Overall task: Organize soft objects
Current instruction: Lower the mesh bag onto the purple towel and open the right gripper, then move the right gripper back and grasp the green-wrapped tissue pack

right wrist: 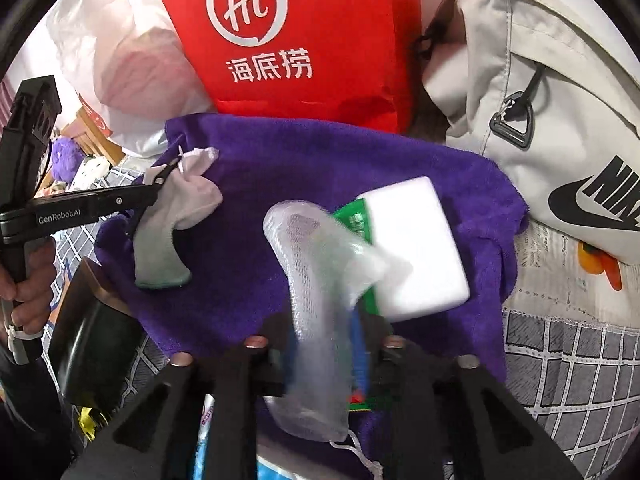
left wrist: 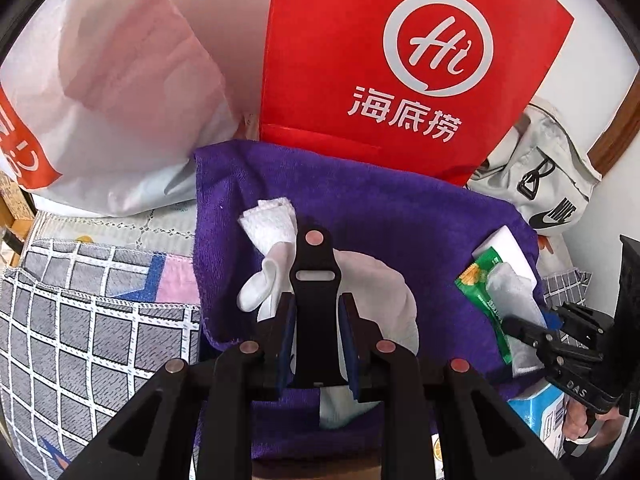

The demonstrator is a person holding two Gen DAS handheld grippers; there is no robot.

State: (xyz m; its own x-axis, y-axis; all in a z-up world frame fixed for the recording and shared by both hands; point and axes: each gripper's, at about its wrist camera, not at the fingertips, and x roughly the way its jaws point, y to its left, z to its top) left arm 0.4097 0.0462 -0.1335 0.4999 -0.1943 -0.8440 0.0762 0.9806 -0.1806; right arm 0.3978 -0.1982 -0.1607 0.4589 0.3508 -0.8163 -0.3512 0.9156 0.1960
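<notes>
A white circle enclosing "Hi", with the characters "海底捞" beneath it, is printed on the red bag (left wrist: 404,60) standing at the far side. The word "NIKE" above a black swoosh is carried by the grey backpack (right wrist: 560,120) at the right. "GenRobot.AI" is lettered in white on the left gripper (right wrist: 160,184), and "DAS" is marked on the right gripper (left wrist: 520,330). Orange lettering on the white plastic bag (left wrist: 120,100) at the far left is cut off and cannot be read.
</notes>
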